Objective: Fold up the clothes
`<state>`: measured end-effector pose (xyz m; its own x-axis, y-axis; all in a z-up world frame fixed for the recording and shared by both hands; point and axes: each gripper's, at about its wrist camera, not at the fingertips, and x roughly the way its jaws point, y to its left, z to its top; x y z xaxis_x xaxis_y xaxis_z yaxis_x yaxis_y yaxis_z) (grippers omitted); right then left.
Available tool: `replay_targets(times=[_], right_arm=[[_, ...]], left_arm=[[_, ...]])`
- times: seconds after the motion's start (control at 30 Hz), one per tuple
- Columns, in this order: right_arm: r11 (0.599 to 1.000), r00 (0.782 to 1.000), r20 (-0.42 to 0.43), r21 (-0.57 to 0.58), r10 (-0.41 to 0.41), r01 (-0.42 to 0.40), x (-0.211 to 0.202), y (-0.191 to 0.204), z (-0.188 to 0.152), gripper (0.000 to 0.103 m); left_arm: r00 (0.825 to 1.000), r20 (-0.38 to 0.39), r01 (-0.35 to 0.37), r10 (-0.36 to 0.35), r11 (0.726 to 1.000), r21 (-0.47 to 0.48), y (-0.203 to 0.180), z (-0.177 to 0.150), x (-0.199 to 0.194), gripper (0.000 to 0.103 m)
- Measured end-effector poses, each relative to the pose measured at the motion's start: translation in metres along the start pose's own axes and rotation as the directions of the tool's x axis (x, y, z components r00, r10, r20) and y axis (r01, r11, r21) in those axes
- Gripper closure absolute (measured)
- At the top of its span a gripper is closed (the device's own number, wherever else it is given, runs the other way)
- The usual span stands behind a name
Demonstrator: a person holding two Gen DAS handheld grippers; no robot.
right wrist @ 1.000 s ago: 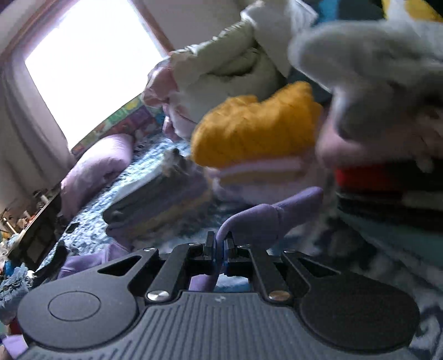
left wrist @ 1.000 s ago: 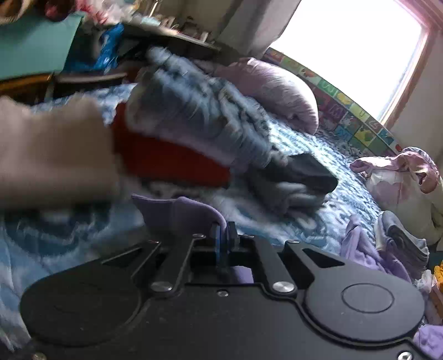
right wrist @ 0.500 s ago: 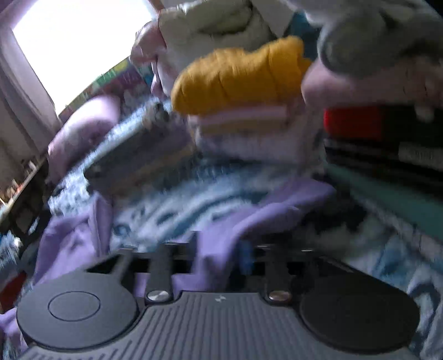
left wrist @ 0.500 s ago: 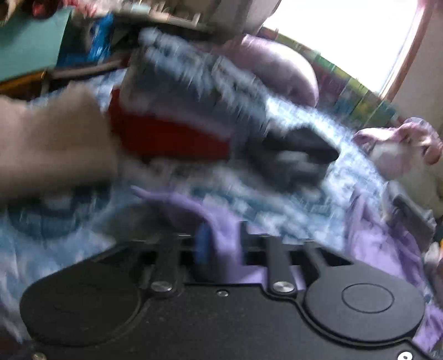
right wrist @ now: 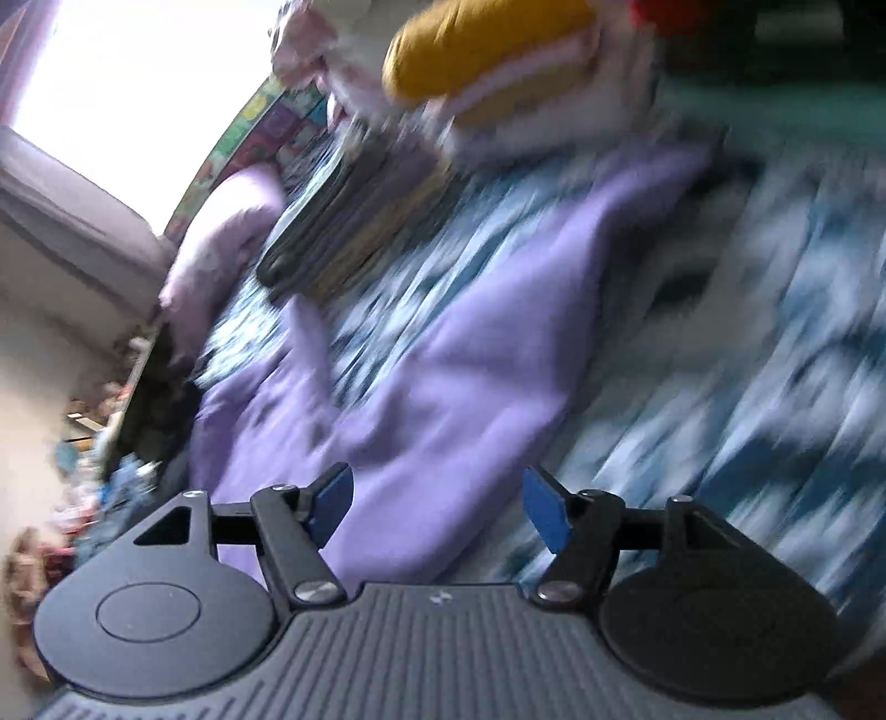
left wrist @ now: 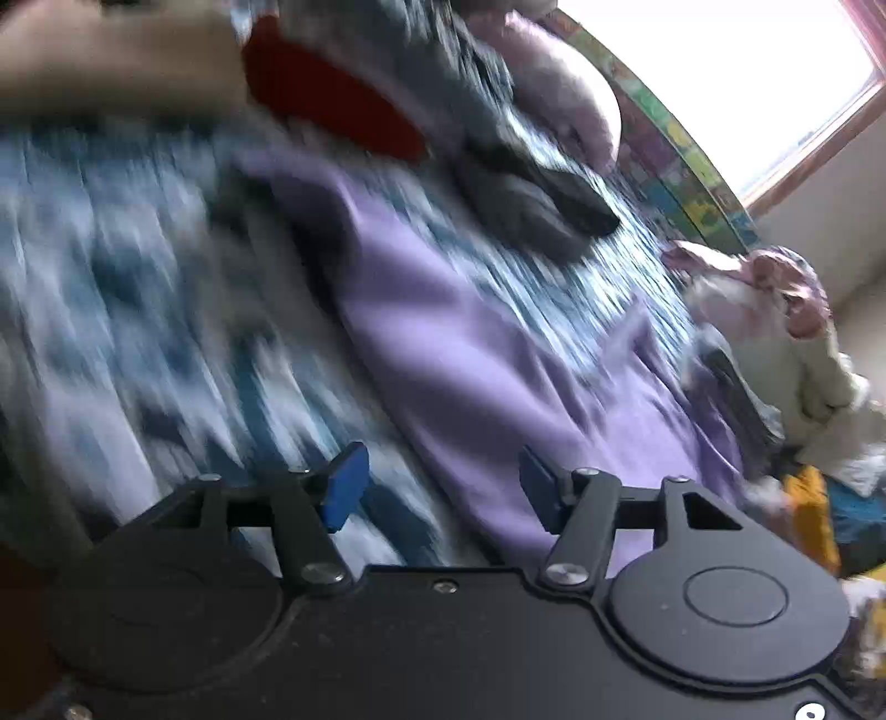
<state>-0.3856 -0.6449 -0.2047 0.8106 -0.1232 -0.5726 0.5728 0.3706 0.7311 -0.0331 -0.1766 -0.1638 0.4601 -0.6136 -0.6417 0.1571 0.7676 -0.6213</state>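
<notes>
A lilac garment (left wrist: 470, 343) lies spread flat on the blue-and-white patterned bedspread (left wrist: 138, 332); both views are motion-blurred. In the left wrist view my left gripper (left wrist: 440, 487) hovers over the garment's near edge, its jaws opening, blue pads apart and nothing pressed between them. In the right wrist view the same lilac garment (right wrist: 470, 343) stretches away from my right gripper (right wrist: 437, 507), whose jaws are also opening above the cloth's near end, gripping nothing.
Folded piles ring the bedspread: a red and grey stack (left wrist: 343, 94), a dark folded pile (left wrist: 537, 205), a mustard-topped stack (right wrist: 487, 50) and dark folded clothes (right wrist: 343, 221). A lilac pillow (right wrist: 221, 232) lies under the bright window (left wrist: 747, 83). Crumpled pale clothes (left wrist: 775, 343) sit at right.
Both grippers let go of the lilac garment's corners and opened. The garment dropped flat onto the bedspread, and both hands moved lower and tilted down with a roll.
</notes>
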Motion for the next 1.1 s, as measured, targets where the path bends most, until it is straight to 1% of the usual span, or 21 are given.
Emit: replay_targets(times=[0.07,0.13,0.2,0.3,0.4,0.47,0.57,0.6,0.7,0.8,0.87,0.97,1.03,1.1], right_arm=[[0.998,0.997,-0.051,0.037,0.052,-0.05,0.007,0.007,-0.02,0.035],[0.995,0.991,-0.102,0.052,0.091,-0.086,0.013,0.016,-0.04,0.035],[0.995,0.985,-0.145,0.034,0.095,-0.091,0.019,0.025,-0.057,0.035],[0.994,0.977,-0.185,0.026,0.105,-0.102,0.026,0.034,-0.073,0.035],[0.992,0.967,-0.22,0.028,0.125,-0.122,0.033,0.042,-0.084,0.035],[0.993,0.965,-0.232,0.015,0.12,-0.12,0.036,0.046,-0.087,0.035],[0.992,0.962,-0.24,0.024,0.129,-0.126,0.039,0.048,-0.091,0.036],[0.991,0.962,-0.241,0.028,0.131,-0.128,0.039,0.047,-0.09,0.037],[0.99,0.961,-0.238,0.042,0.139,-0.133,0.042,0.044,-0.089,0.041],[0.988,0.961,-0.23,0.06,0.152,-0.142,0.044,0.04,-0.088,0.047],[0.986,0.962,-0.218,0.066,0.164,-0.154,0.043,0.039,-0.086,0.047],[0.985,0.961,-0.22,0.08,0.17,-0.156,0.046,0.037,-0.087,0.047],[0.983,0.958,-0.229,0.096,0.173,-0.155,0.048,0.034,-0.09,0.048],[0.983,0.96,-0.223,0.101,0.173,-0.153,0.049,0.032,-0.093,0.057]], left_arm=[[0.998,-0.053,0.038,-0.038,0.999,-0.009,-0.009,-0.018,0.004,0.043],[0.994,-0.084,0.064,-0.064,0.998,0.003,-0.019,-0.034,0.004,0.043],[0.988,-0.11,0.108,-0.107,0.994,0.004,-0.029,-0.045,0.003,0.043],[0.972,-0.151,0.181,-0.18,0.983,-0.003,-0.045,-0.056,0.001,0.043],[0.966,-0.191,0.179,-0.177,0.984,-0.008,-0.058,-0.062,0.007,0.044],[0.966,-0.208,0.153,-0.154,0.988,-0.021,-0.06,-0.066,0.013,0.044],[0.966,-0.229,0.119,-0.123,0.992,-0.032,-0.062,-0.071,0.021,0.048],[0.965,-0.236,0.112,-0.118,0.993,-0.036,-0.062,-0.073,0.025,0.053],[0.965,-0.236,0.111,-0.116,0.993,-0.037,-0.064,-0.075,0.03,0.059],[0.968,-0.224,0.104,-0.111,0.994,-0.043,-0.065,-0.075,0.032,0.062],[0.968,-0.227,0.098,-0.107,0.994,-0.051,-0.064,-0.075,0.036,0.062],[0.962,-0.256,0.083,-0.101,0.993,-0.077,-0.056,-0.082,0.041,0.063],[0.96,-0.253,0.098,-0.116,0.991,-0.086,-0.053,-0.087,0.04,0.065],[0.964,-0.231,0.116,-0.134,0.989,-0.093,-0.052,-0.086,0.039,0.067]])
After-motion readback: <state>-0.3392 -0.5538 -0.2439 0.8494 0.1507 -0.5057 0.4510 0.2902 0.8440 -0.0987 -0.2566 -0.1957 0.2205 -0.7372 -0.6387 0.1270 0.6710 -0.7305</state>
